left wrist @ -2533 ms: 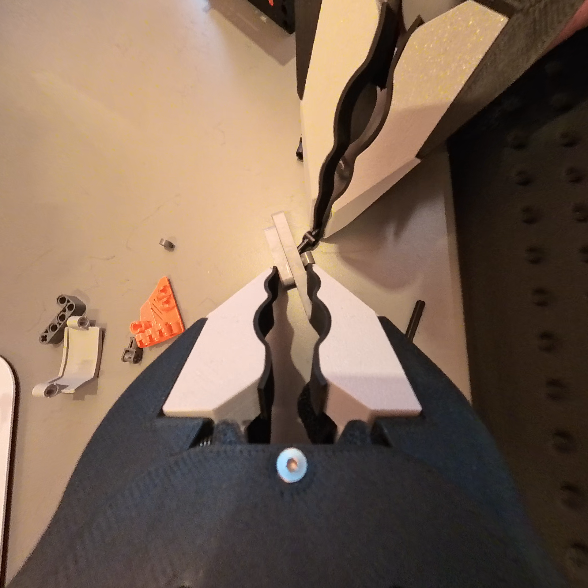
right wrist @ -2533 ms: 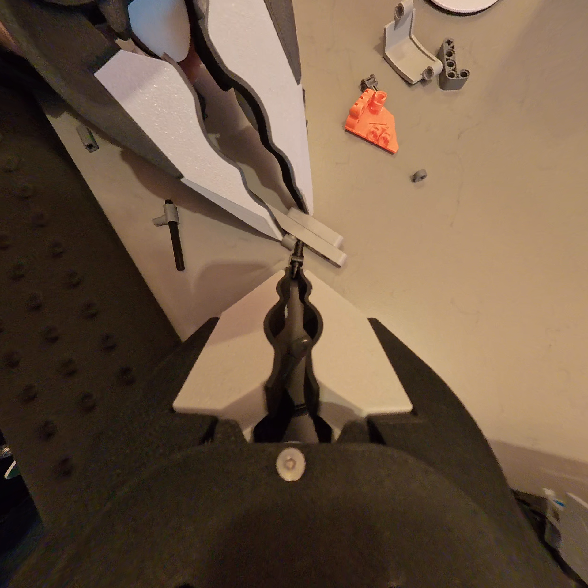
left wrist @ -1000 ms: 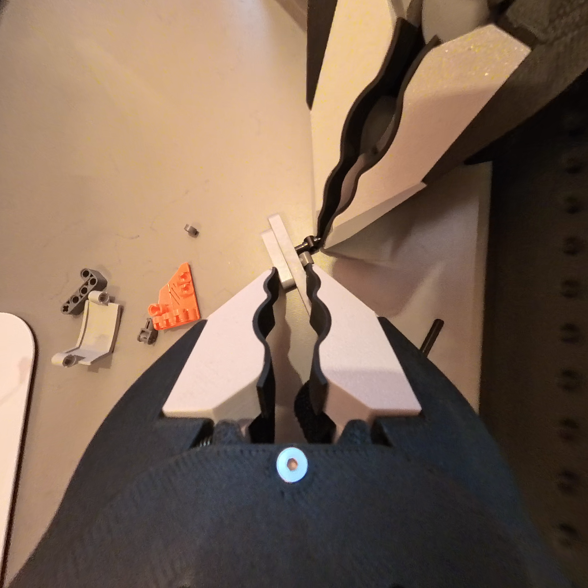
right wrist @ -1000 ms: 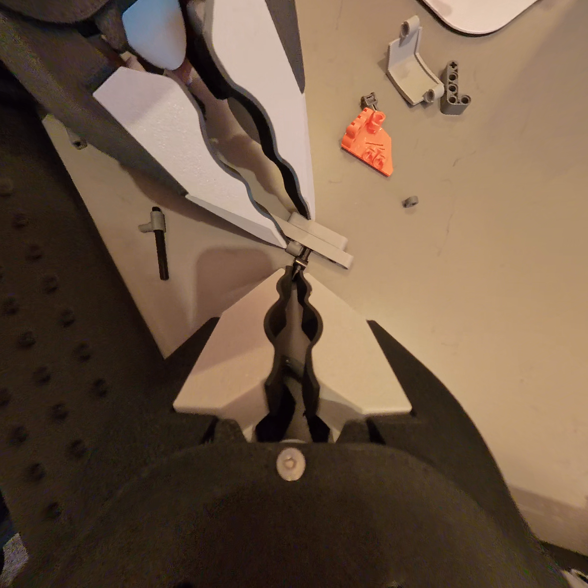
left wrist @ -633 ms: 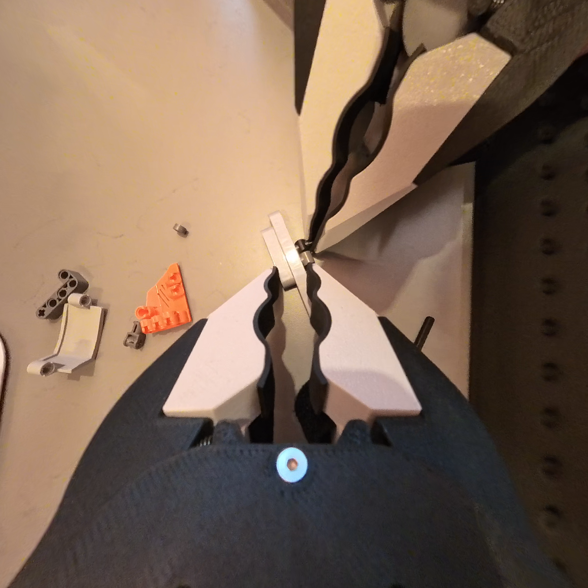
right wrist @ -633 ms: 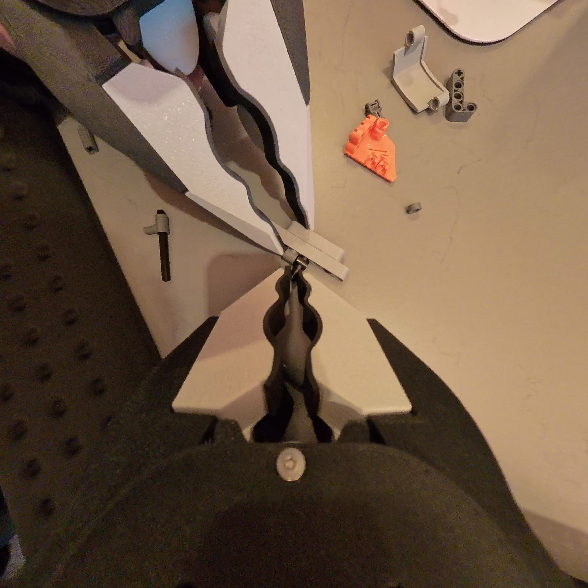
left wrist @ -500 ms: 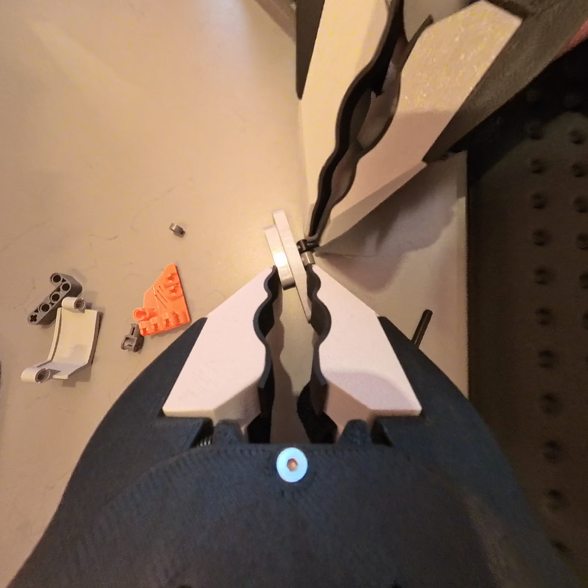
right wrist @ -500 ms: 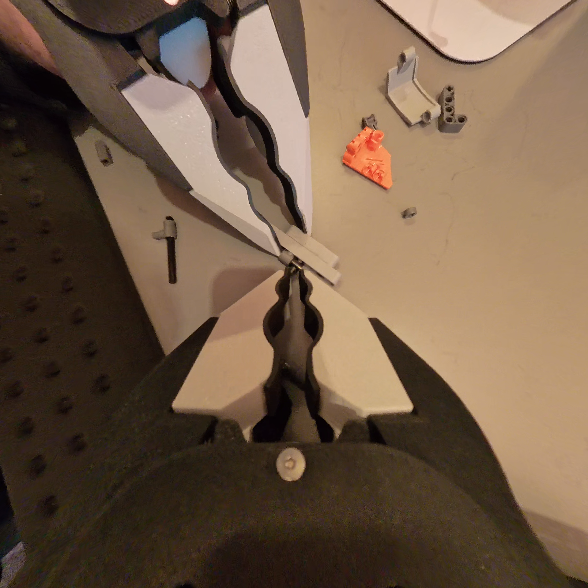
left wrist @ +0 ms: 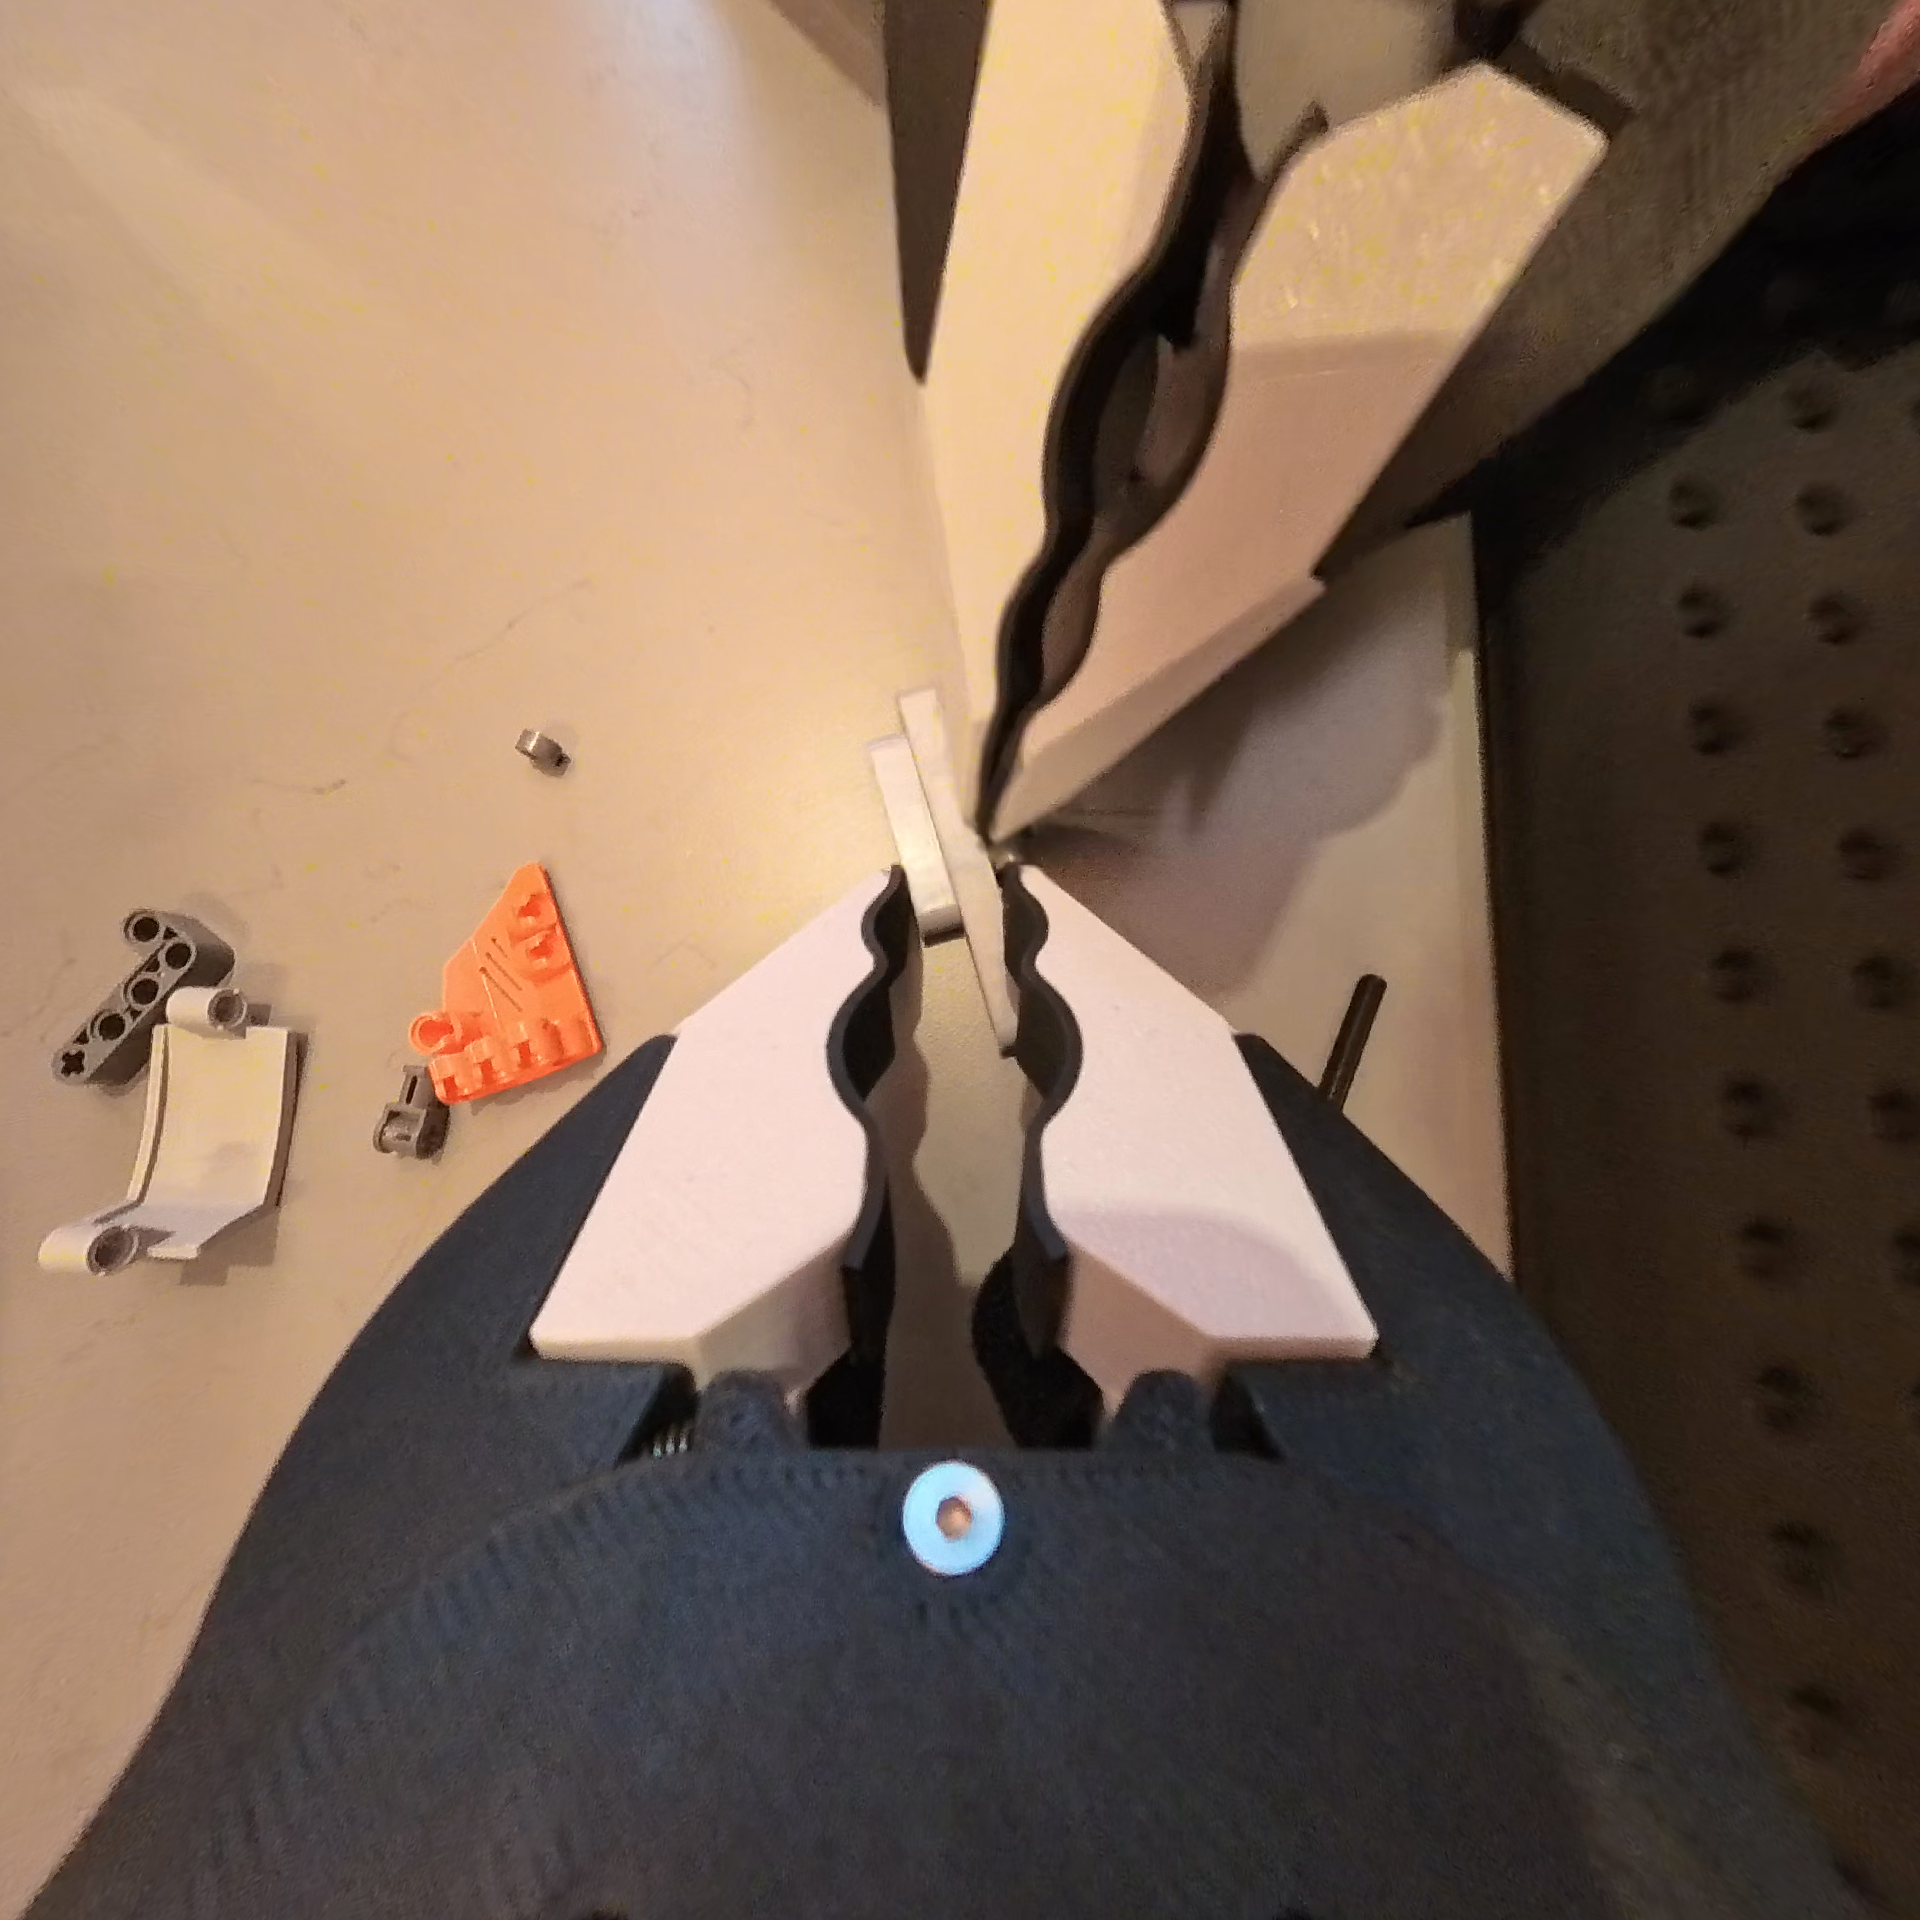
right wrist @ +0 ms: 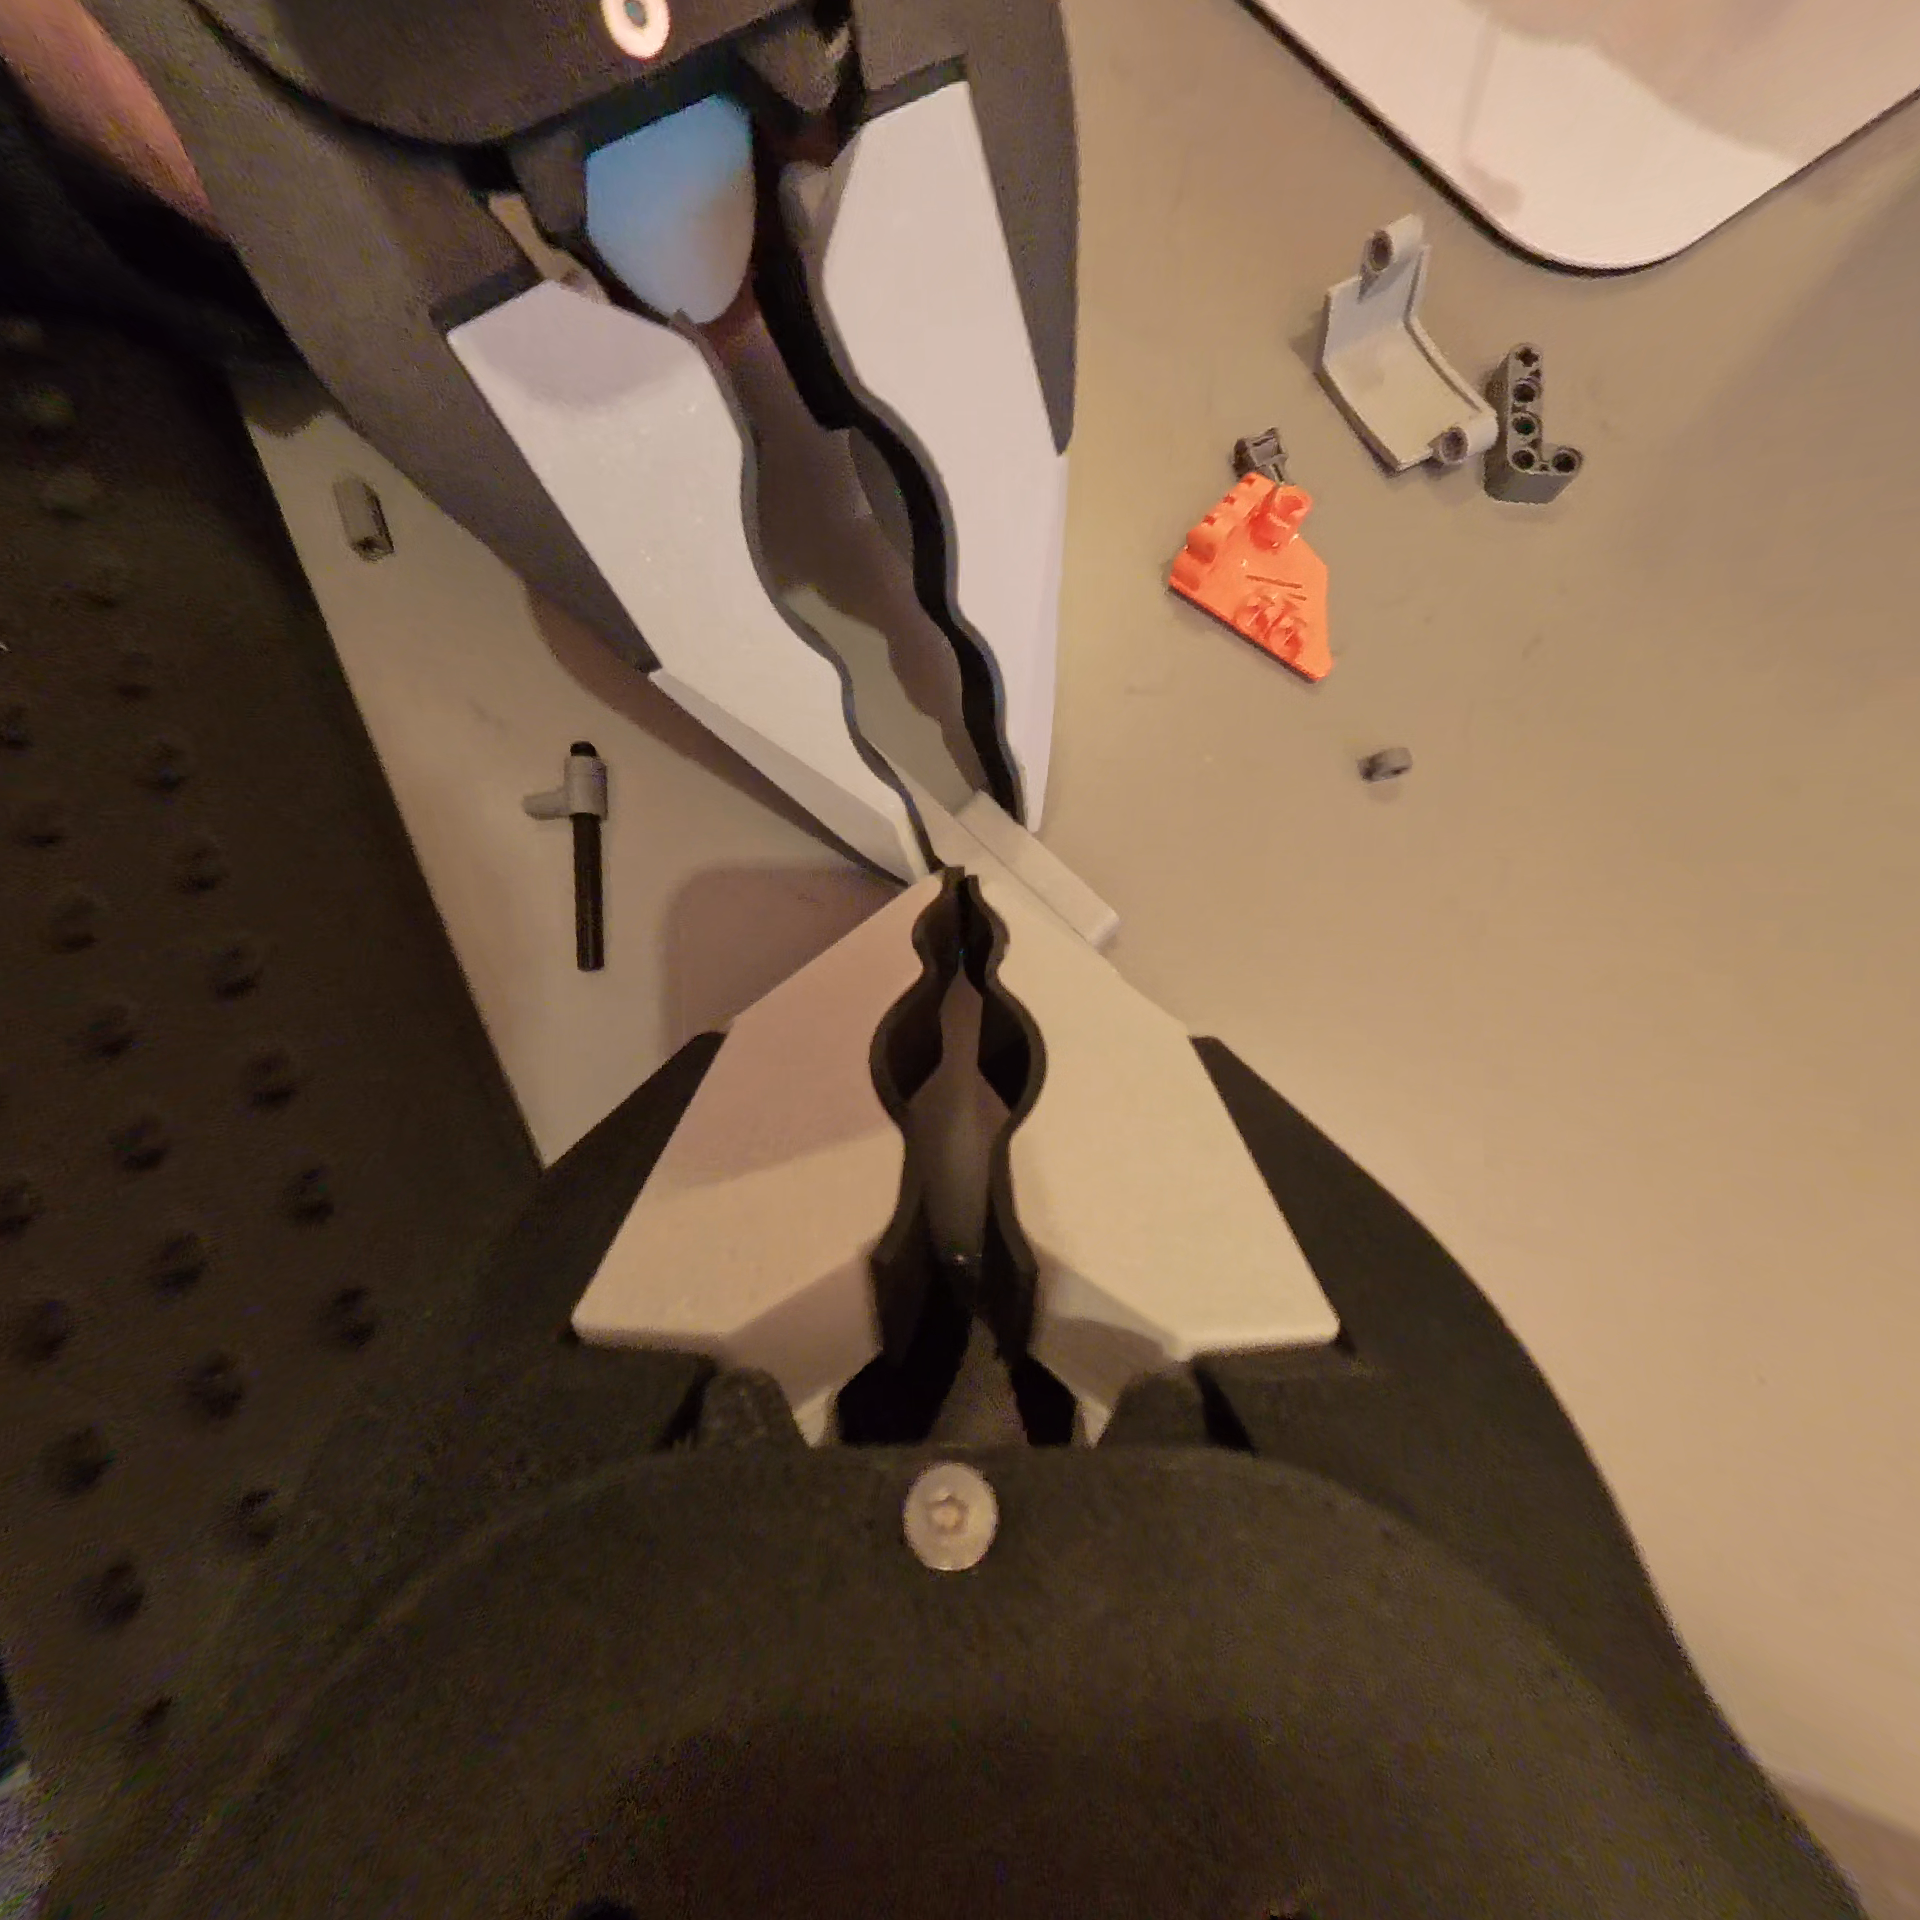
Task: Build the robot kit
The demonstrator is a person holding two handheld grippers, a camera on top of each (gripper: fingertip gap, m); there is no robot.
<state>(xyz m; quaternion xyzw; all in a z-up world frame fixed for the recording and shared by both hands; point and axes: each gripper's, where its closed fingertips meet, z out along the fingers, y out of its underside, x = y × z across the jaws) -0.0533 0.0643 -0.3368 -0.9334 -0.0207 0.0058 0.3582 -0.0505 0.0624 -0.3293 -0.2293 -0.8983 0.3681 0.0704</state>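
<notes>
My left claw (left wrist: 951, 883) is clamped on a light grey flat panel piece (left wrist: 935, 821), a stepped plate held edge-on so that its far end sticks out past the fingertips above the worktop (left wrist: 416, 416). My right claw (right wrist: 961, 883) has its jaws pressed together, and its tip meets that panel right at the left claw's tip; I cannot tell from either view whether a small pin sits pinched between the right fingers there, since the contact spot is dark and hidden.

To do this joining well, I judge that I should keep the left grip firm and steady, line the right tip squarely with the panel's face, and press straight along that line, not at an angle, so nothing twists or slips out.

Lying on the worktop, well apart from the claws, are an orange wedge plate (left wrist: 509, 987) with a small dark grey connector (left wrist: 407, 1122) just beside it, a light grey curved panel (left wrist: 197, 1132) touching a dark grey angled beam with holes (left wrist: 145, 982), and a tiny grey bush (left wrist: 542, 750). A black axle with a grey connector on it (right wrist: 584, 852) lies near the dark perforated mat (right wrist: 125, 935), and a white rounded board (right wrist: 1558, 104) sits at the far edge.
</notes>
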